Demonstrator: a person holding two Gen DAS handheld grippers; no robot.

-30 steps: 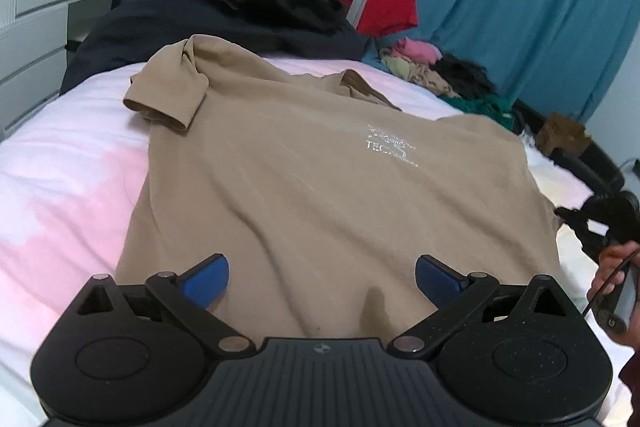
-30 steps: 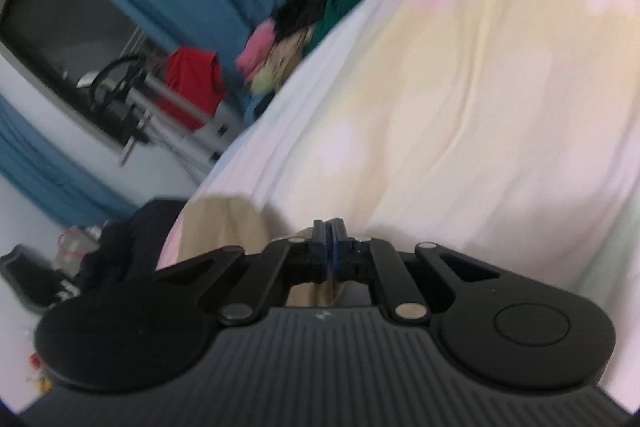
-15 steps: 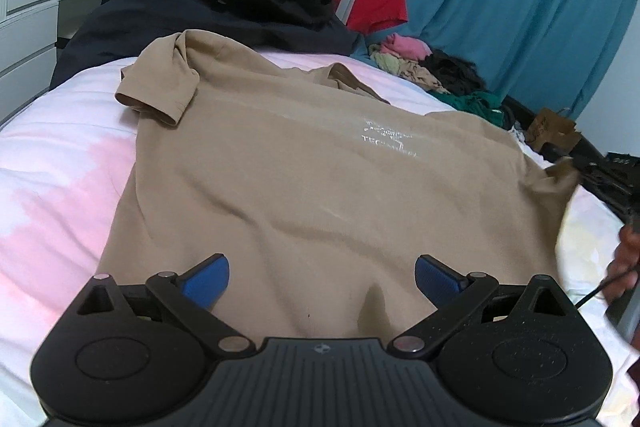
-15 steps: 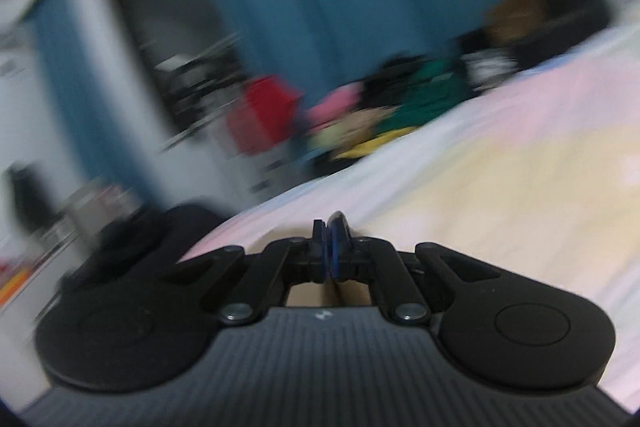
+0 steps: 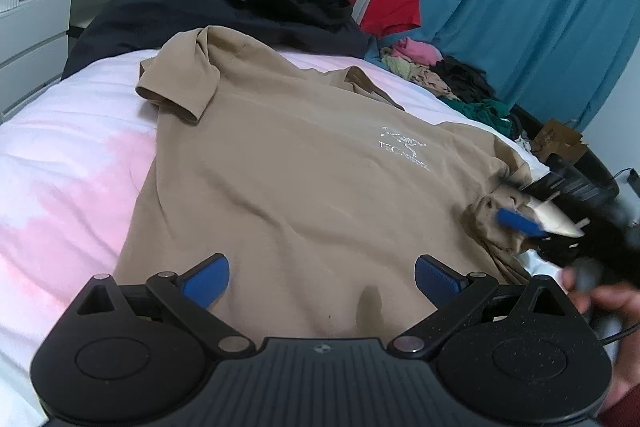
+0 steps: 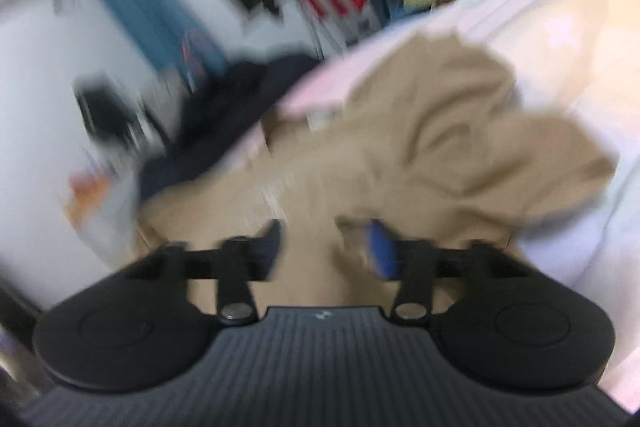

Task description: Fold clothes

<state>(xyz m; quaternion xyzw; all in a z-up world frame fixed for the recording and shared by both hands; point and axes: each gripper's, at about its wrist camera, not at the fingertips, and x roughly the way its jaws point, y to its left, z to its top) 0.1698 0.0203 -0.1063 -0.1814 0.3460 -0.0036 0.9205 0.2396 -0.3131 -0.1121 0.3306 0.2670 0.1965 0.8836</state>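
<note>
The bed [image 5: 60,163], covered in a pink and white sheet, fills most of both views; its near and left edges are cut off. The tan T-shirt [image 5: 304,187] lies spread flat across it, a white chest print facing up. One sleeve is folded over at the far left; the other sleeve is bunched at the right edge of the bed.

A dark garment [image 5: 224,7] lies at the far end of the bed, touching the shirt's collar area. A pile of clothes [image 5: 440,75] lies beyond the bed against the blue curtain [image 5: 520,7].

The left gripper [image 5: 322,279] hovers over the shirt's lower hem, jaws spread wide, nothing between them.

The right gripper [image 6: 326,247] has just been opening; its jaws stand apart over the bunched sleeve. Heavy motion blur in the right wrist view hides whether the pads touch the cloth. The left wrist view shows only one blue pad [image 5: 518,221] of it against the sleeve, also blurred.

A hand [image 5: 604,303] is cut off at the right edge.
</note>
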